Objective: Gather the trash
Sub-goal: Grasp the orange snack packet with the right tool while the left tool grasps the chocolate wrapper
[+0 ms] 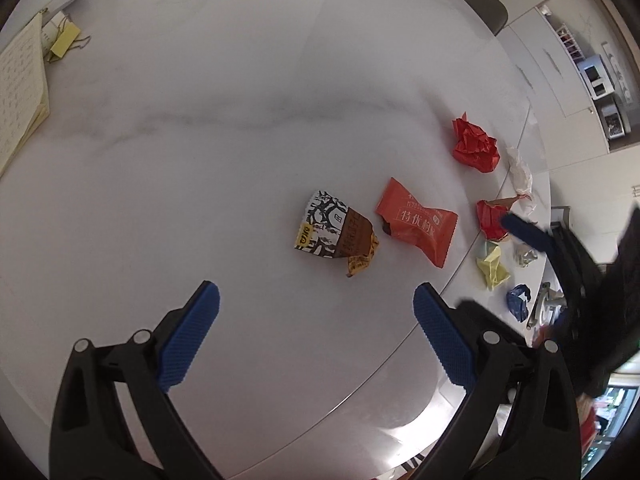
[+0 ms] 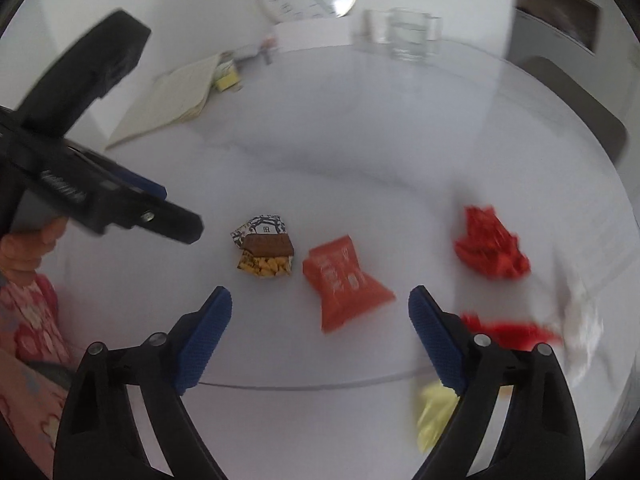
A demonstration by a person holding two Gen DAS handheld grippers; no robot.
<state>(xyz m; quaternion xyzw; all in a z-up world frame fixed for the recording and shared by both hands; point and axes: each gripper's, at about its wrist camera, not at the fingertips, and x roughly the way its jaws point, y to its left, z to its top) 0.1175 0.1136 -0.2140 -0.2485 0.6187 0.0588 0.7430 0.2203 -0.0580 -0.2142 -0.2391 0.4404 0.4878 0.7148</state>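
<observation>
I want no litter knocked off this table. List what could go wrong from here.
1. The white crumpled paper and the red scrap lie near the table edge; a sweeping approach could push them off.
2. The right wrist view is motion-blurred, so the right hand-held gripper, open, may close off-target on the orange packet.
3. The left hand-held gripper, also open, points at the same patch near the patterned wrapper; the two could collide.

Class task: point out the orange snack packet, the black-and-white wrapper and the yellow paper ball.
Orange packet (image 1: 416,222), left wrist view, printed middle.
Black-and-white wrapper (image 1: 328,226), left wrist view, patterned upper half.
Yellow ball (image 1: 494,267), left wrist view, crumpled centre.
</observation>
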